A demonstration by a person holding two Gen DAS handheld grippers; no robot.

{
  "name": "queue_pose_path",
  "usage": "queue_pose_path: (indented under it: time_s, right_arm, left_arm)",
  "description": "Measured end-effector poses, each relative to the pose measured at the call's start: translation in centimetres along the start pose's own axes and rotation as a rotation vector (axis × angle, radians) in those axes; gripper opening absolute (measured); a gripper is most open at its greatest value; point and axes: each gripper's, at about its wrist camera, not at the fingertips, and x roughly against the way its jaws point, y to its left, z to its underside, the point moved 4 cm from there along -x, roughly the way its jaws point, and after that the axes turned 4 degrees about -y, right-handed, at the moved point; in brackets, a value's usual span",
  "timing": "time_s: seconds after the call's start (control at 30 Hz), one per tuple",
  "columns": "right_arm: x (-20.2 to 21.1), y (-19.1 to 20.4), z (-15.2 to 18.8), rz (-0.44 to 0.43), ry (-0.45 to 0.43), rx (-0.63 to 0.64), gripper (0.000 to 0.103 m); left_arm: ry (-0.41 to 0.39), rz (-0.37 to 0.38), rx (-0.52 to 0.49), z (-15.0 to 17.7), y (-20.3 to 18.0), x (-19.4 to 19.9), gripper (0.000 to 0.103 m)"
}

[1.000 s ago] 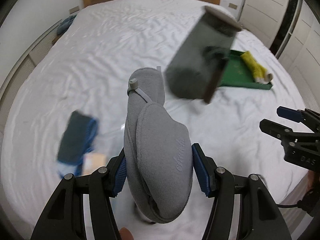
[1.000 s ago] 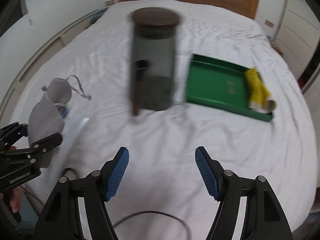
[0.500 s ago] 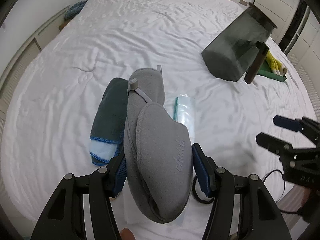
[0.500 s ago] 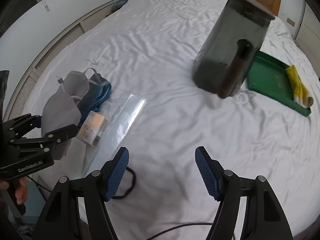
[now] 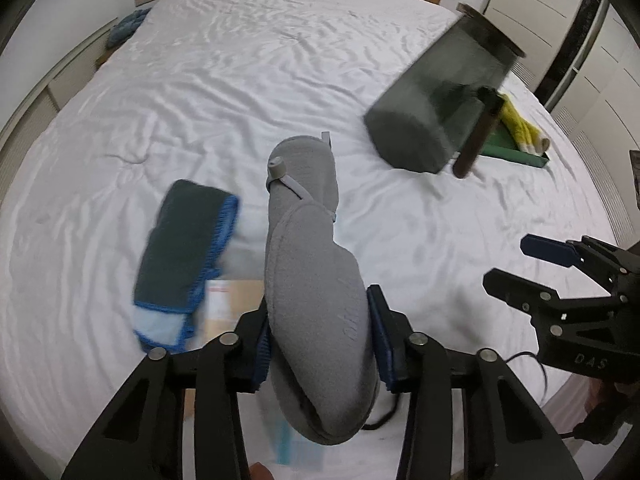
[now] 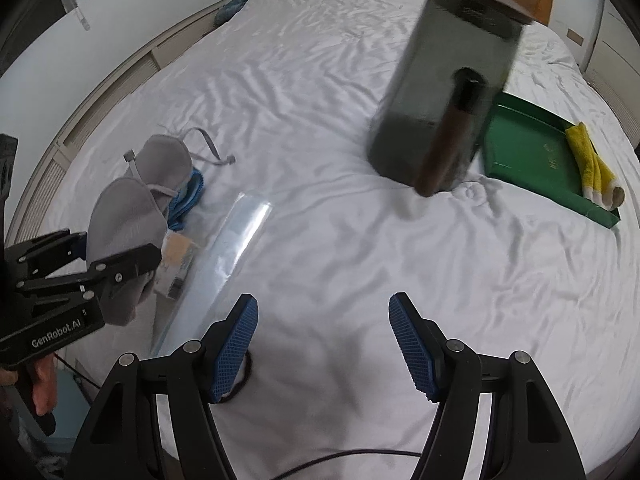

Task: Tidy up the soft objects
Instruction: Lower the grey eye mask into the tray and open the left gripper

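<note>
My left tongs (image 5: 318, 344) are closing on the grey eye mask (image 5: 316, 280), held above the bed (image 5: 240, 80) beside the folded towel (image 5: 186, 240). My right tongs (image 6: 322, 344) stand open, empty. Squeeze gently; keep the strap clear.

Even, soft indoor light; white bed (image 5: 240, 80) bright, not blown out. Faint shadows in sheet creases. Strong fisheye bend, dark vignette at corners. Motion blur on dark jar (image 6: 452, 92), towel (image 5: 184, 240). Glare on clear bag (image 6: 240, 232).
</note>
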Motion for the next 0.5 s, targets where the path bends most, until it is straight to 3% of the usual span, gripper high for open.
queue_pose_path:
  time_s: [0.23,0.5]
  right_arm:
    - [2.1,-4.8,1.1,0.011,-0.015,-0.04,0.068]
    - [5.4,-12.2,4.2,0.057,-0.014,-0.108,0.068]
  left_arm:
    - [0.013,0.037,-0.047,-1.0,-6.8,-0.2,0.033]
    - [-0.014,0.165,-0.164,-4.5,-18.5,-0.4,0.033]
